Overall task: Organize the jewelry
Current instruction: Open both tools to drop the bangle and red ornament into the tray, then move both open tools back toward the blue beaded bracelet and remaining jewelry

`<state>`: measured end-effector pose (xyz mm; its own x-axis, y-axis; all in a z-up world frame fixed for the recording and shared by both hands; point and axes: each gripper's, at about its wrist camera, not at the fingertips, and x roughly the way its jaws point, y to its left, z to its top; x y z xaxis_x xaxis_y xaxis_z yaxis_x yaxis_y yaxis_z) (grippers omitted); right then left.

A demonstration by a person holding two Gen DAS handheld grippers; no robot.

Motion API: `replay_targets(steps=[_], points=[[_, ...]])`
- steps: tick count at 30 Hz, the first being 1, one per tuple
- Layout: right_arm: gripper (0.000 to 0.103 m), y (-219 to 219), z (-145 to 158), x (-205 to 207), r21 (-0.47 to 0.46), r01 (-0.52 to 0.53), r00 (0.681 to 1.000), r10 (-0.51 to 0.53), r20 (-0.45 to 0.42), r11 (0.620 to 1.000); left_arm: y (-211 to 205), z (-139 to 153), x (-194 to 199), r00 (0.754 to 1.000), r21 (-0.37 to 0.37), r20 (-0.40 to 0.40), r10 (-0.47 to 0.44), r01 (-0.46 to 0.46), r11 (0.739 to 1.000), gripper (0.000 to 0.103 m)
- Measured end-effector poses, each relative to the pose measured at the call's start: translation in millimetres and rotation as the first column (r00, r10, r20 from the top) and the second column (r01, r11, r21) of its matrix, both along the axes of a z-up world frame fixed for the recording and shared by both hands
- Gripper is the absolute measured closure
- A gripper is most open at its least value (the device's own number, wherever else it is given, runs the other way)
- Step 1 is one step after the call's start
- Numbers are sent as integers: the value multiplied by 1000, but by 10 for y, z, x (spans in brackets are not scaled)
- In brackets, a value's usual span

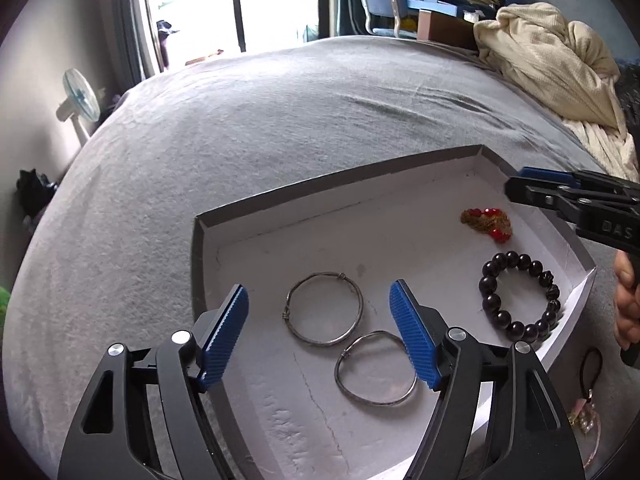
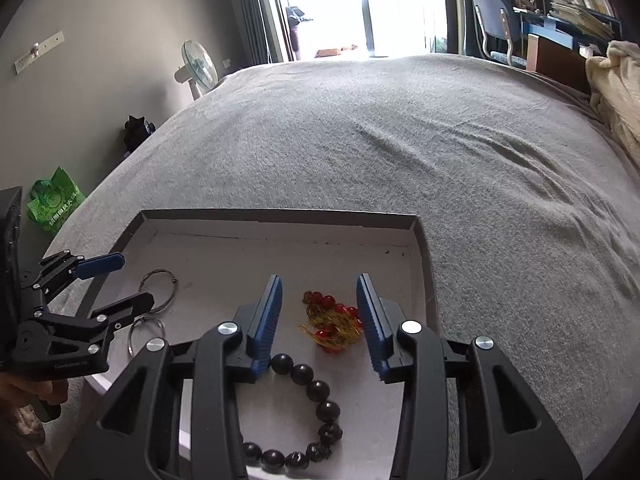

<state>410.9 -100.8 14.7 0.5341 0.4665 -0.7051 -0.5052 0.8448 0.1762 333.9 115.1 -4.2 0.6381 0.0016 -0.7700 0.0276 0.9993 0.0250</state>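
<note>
Grey-walled shallow cardboard tray (image 1: 248,204) on the bed holds the jewelry spaced apart, likely for sorting. Left gripper (image 1: 320,336) gapes empty over two silver wire bangles (image 1: 325,309); right gripper (image 2: 320,320), wide open, straddles the red-bead gold-chain cluster (image 2: 332,320), black bead bracelet (image 2: 316,392) at 6 o'clock.

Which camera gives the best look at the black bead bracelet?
The left wrist view: the whole black bead bracelet shows as an unbroken ring in the white tray. In the right wrist view, the right gripper hides its left side.
</note>
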Motion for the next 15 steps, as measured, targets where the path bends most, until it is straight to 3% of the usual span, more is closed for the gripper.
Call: replay_targets(steps=[2, 8, 15], points=[[50, -42, 34, -72, 8, -1, 1000, 1, 20, 1000, 16, 23, -57, 1000, -13, 11, 5, -5, 1000, 29], [43, -229, 113, -403, 36, 13, 997, -15, 74, 999, 9, 138, -313, 997, -39, 74, 6, -4, 999, 18], [31, -405, 132, -816, 45, 30, 992, -35, 119, 999, -58, 210, -651, 994, -55, 110, 7, -1, 998, 15]])
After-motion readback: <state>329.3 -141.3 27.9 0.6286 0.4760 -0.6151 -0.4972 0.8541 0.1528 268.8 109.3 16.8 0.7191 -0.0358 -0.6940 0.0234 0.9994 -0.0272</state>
